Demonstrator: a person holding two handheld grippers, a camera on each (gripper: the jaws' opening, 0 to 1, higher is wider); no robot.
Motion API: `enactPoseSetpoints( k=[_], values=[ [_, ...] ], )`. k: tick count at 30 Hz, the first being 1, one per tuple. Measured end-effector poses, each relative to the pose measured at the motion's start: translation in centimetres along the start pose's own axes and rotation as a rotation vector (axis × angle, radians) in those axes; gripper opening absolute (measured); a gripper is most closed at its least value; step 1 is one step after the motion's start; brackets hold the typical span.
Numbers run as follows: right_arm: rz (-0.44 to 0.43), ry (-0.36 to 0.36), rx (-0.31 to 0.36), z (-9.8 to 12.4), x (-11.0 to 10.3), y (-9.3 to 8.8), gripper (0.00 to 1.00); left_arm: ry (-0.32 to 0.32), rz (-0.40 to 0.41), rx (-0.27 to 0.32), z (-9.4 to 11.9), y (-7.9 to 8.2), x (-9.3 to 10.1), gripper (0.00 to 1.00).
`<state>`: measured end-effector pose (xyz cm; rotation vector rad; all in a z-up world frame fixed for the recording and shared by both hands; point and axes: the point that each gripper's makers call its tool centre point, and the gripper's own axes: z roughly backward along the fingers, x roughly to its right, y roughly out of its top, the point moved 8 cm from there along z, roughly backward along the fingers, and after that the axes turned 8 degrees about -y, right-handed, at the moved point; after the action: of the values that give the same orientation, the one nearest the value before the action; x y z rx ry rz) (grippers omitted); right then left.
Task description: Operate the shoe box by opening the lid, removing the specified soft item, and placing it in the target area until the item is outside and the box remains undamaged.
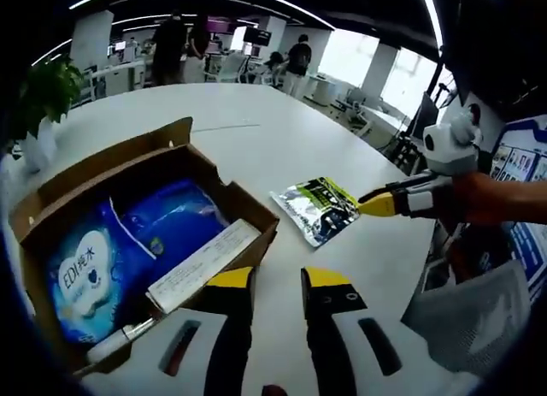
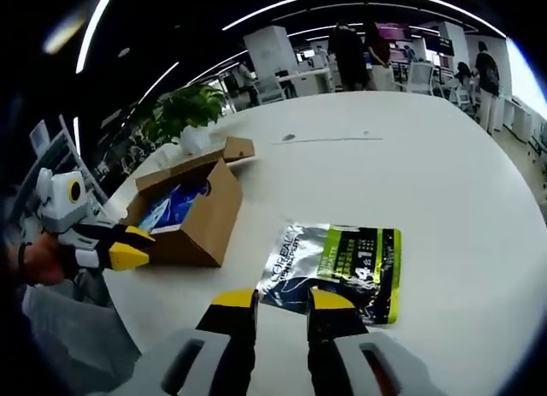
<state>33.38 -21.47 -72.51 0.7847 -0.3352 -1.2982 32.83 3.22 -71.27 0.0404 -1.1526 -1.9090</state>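
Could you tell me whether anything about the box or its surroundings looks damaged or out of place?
Nothing stands out. The brown cardboard shoe box sits open and intact on the white table, and the glossy green-and-silver packet lies flat beside it.

Bright window glare, fisheye-warped edges

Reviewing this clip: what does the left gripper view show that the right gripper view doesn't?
Left gripper view: inside the cardboard box, a blue soft pack and a white paper strip, plus the right claw near the pouch. Right gripper view: that box's outer side wall, the pouch's whole printed face, and the left claw beside the box. Both: the open box, the pouch, the white table, a potted plant.
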Motion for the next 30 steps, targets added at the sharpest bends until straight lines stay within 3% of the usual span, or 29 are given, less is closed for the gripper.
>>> enactPoseSetpoints(
  k=[10, 16, 30],
  values=[
    [0.057, 0.042, 0.018, -0.7, -3.0, 2.3, 0.19, 0.031, 0.002, 0.038, 3.5, -0.1, -1.9, 0.22],
    [0.07, 0.063, 0.024, -1.3, -4.4, 3.1, 0.19, 0.048, -0.036, 0.054, 5.7, 0.2, -3.7, 0.24],
    [0.117, 0.101, 0.029, -3.5, -7.6, 5.7, 0.19, 0.098, -0.03, 0.093, 9.9, 0.0, -7.9, 0.26]
  ],
)
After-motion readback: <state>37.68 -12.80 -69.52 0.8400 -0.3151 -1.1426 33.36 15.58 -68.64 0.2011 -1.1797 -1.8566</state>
